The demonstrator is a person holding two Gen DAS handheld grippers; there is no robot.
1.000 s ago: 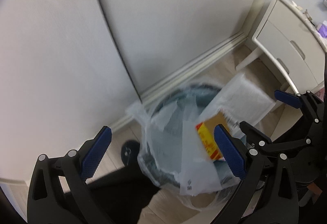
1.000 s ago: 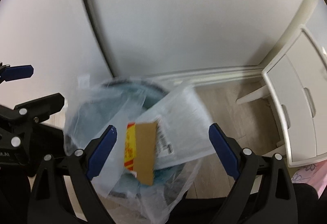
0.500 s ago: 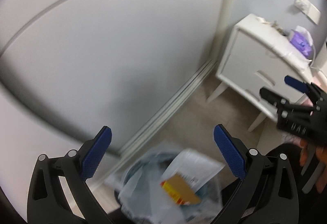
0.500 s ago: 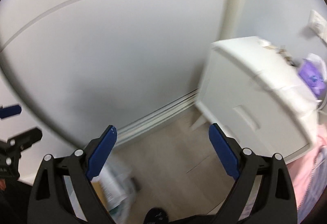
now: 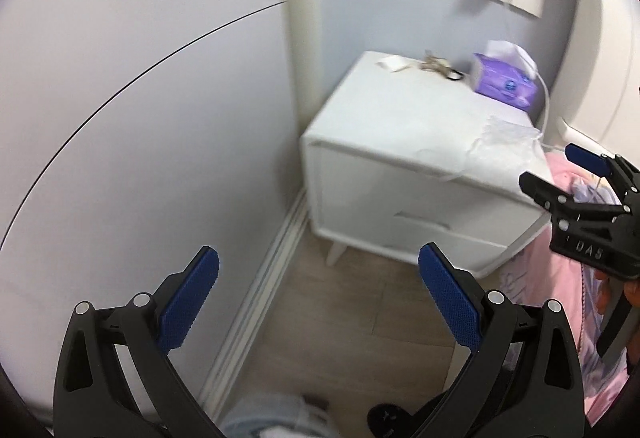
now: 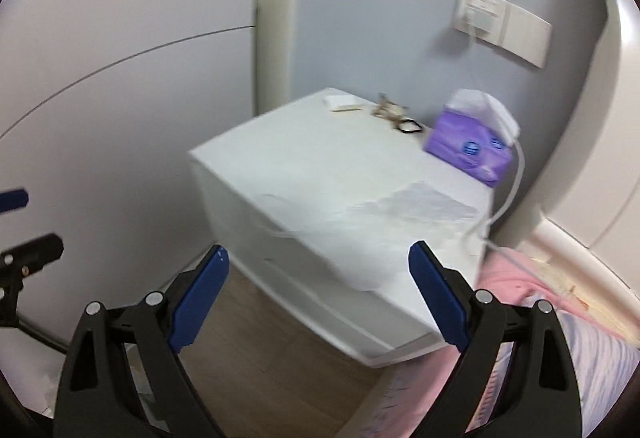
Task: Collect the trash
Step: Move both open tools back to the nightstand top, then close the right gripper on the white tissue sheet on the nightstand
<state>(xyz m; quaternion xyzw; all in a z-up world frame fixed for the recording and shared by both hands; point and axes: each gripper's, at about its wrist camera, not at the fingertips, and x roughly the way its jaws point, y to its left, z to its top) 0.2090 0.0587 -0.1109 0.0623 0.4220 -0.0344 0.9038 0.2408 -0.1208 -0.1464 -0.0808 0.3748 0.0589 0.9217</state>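
A crumpled clear plastic wrapper [image 6: 404, 210] lies on the near part of the white nightstand top [image 6: 320, 166]; it also shows in the left wrist view [image 5: 506, 142]. A small white scrap [image 6: 340, 101] and a tangle of bits [image 6: 390, 112] lie at the far edge. My right gripper [image 6: 318, 294] is open and empty, just in front of the nightstand. My left gripper [image 5: 318, 298] is open and empty above the floor. The bin's bag rim [image 5: 272, 418] peeks in at the bottom of the left wrist view.
A purple tissue pack [image 6: 468, 150] and a white cable [image 6: 508, 198] sit at the nightstand's far right. A pink bedspread [image 6: 540, 338] lies to the right. White wardrobe doors [image 5: 120, 118] stand to the left. The floor [image 5: 352, 318] is wood.
Both grippers have swung up and to the right, away from the lined bin with its trash and toward the nightstand. Both stay open and empty.
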